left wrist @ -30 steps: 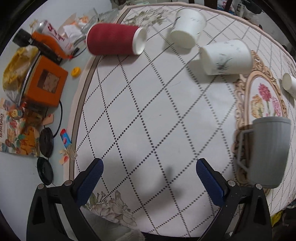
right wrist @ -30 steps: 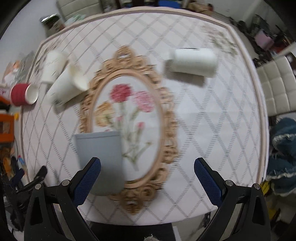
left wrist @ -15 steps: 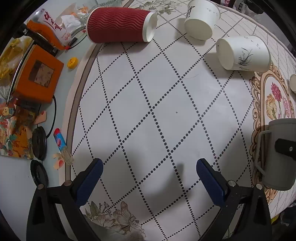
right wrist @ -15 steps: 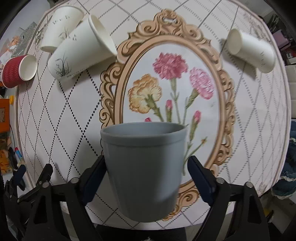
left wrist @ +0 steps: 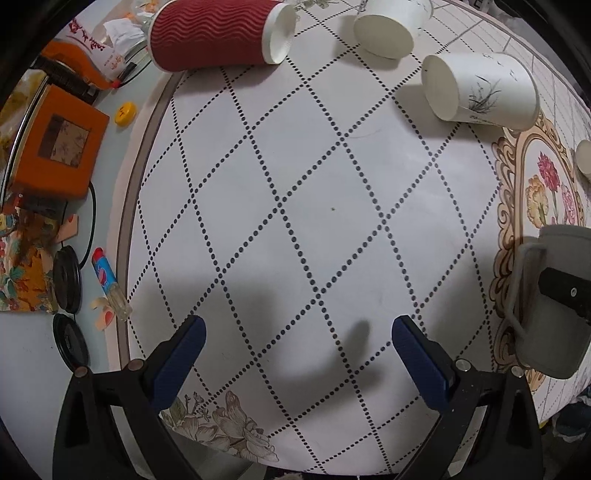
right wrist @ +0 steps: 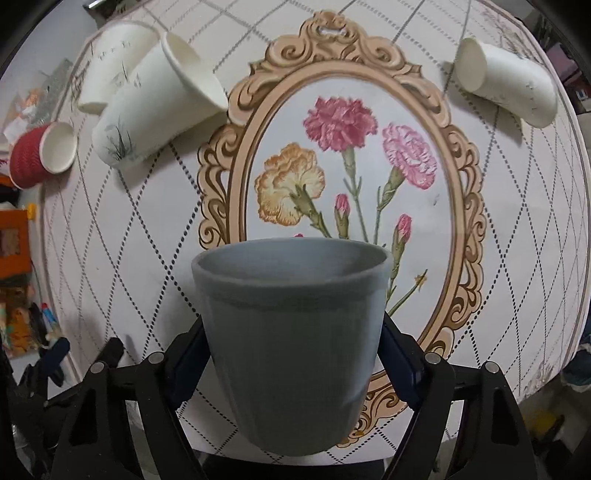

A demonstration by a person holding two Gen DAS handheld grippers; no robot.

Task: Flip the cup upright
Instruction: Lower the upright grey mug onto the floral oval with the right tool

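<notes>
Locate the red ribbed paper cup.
The red ribbed paper cup lies on its side at the tablecloth's far left edge in the left wrist view, left of two white paper cups.

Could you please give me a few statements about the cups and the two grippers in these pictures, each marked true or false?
1. The right gripper is shut on the grey cup. True.
2. The left gripper holds a paper cup. False: it is open with only tablecloth between its fingers.
3. The red ribbed cup lies on its side. True.
4. The white cup with the grass print stands upright. False: it lies on its side.
5. The grey cup has a handle. True, seen in the left wrist view.
</notes>
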